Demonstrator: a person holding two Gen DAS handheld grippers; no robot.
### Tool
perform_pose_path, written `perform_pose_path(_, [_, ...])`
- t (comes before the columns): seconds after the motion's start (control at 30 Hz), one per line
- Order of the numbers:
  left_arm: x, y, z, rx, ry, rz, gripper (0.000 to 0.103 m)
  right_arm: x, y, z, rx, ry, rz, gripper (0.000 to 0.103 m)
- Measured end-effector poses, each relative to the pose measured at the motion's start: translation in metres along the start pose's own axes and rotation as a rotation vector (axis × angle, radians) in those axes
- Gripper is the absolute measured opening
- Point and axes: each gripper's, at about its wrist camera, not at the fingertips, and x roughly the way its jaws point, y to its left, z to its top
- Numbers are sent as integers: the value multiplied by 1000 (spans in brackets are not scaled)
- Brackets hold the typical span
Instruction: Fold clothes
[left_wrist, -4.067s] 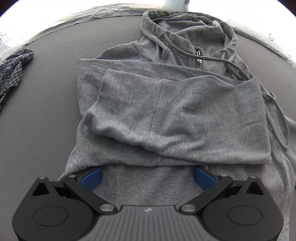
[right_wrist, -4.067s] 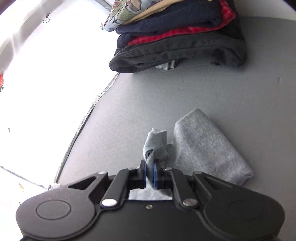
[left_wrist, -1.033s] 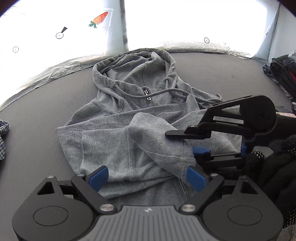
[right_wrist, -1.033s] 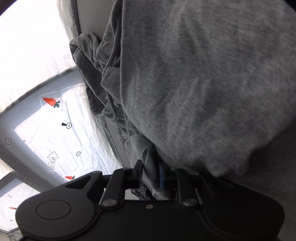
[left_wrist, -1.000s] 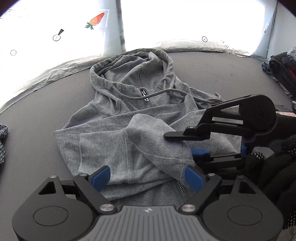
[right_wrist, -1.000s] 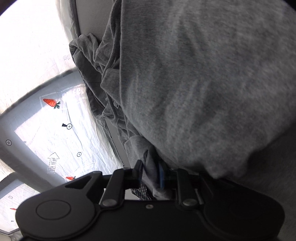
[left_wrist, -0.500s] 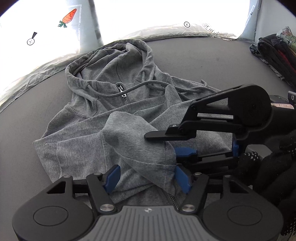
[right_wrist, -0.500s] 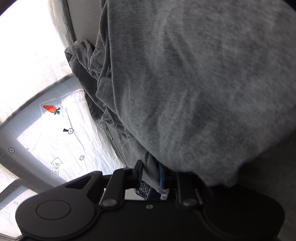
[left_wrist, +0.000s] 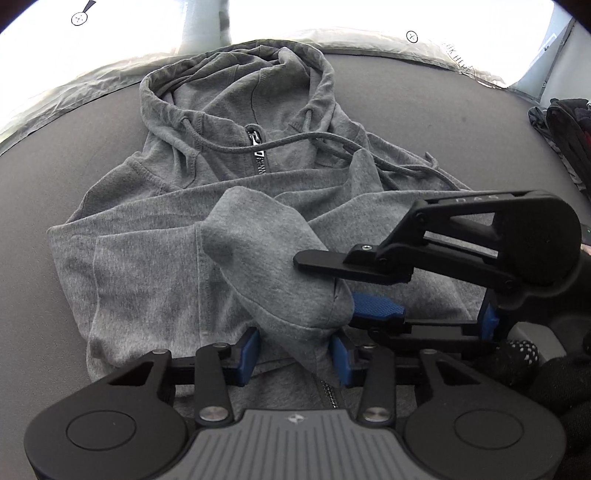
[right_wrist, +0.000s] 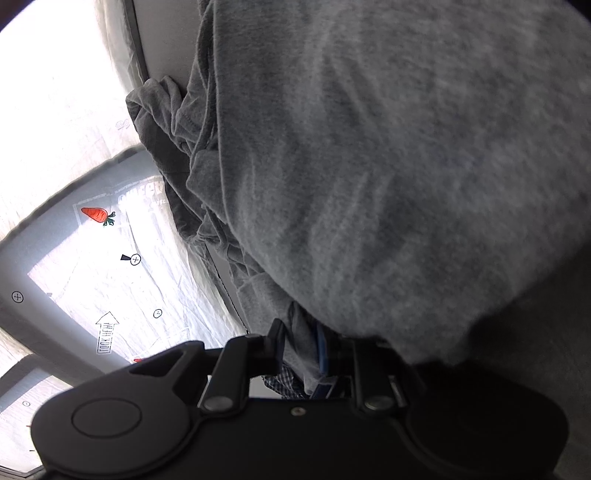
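Grey hoodie (left_wrist: 155, 266) lying flat on the dark tabletop (left_wrist: 424, 110), long axis running from hood, far, to hem, near. Right tongs (right_wrist: 301, 349) pinch a sleeve cuff (left_wrist: 291, 295) above its middle; left tongs (left_wrist: 295, 354) stand open around that cuff.

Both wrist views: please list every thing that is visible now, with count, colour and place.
hoodie: one, grey, spread on the table, hood far, one sleeve lifted over the body
drawstring: one, grey, across the chest
table: one, dark grey, under the hoodie
clothes pile: one, dark, far right edge
checked cloth: one, blue-white, only a bit shows behind the right gripper
carrot print: one, orange, on the white sheet
left gripper: black, blue pads, open around the sleeve
right gripper: black, shut on the sleeve
gloved hand: black, behind the right gripper
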Motion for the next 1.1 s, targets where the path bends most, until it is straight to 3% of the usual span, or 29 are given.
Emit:
perform_pose_path(0.1, [-1,3,1,-25,-5,-14,30,-3,1,0,0,-5,2,19])
perform_pose_path(0.2, [-1,5,3,-60,-3,-14,25,-8,2,-1,1,-15,6,19])
perform_pose_path(0.6, [-3,14,3,-113,-24,-42,23,-32,3,-7,-41,-89,-24,18])
perform_pose_path(0.77, [-7,19,2,-123,-60,-55,12,-39,3,-9,-47,-98,-27,18])
perform_pose_path(0.93, [-20,21,5,-120,-129,-43,8,-61,17,-14,-192,-133,-76,18])
perform_pose_path(1.1, [-35,31,11,-160,-185,-33,8,-94,14,-9,-163,-211,-3,18])
